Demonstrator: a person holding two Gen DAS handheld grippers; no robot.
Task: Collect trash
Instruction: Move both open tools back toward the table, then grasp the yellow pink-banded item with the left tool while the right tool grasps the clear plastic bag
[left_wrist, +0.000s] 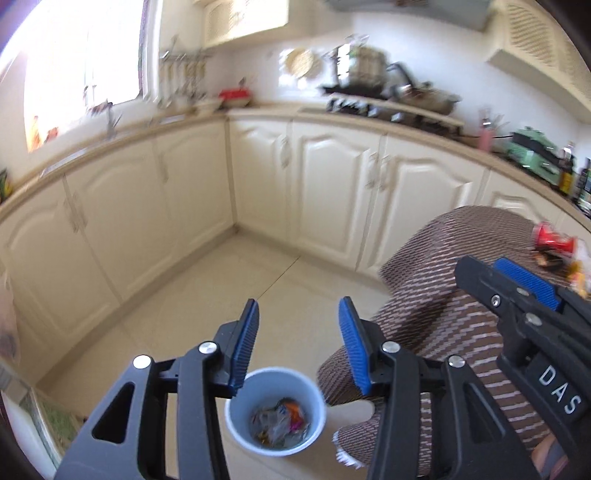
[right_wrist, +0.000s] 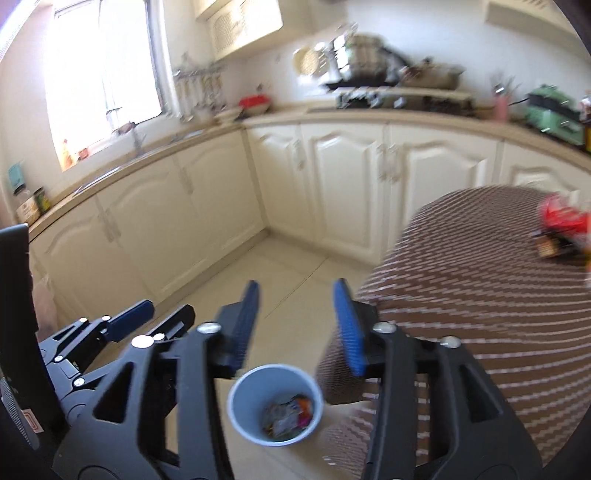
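Only the right wrist view catches the jars on the counter by the window; the left wrist view shows the right gripper (left_wrist: 517, 284) side-on. Both the left gripper (left_wrist: 299, 343) and right gripper (right_wrist: 295, 325) stand parted, nothing between their ribbed blue pads. Below, on the pale tiled floor beside the brown woven tablecloth (right_wrist: 480, 295), sits a round cup (left_wrist: 275, 411) holding crumpled wrappers (right_wrist: 288, 415).

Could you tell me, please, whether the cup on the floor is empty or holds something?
Not empty: the cup stands upright on the floor with crumpled wrappers at its bottom, well below its rim.
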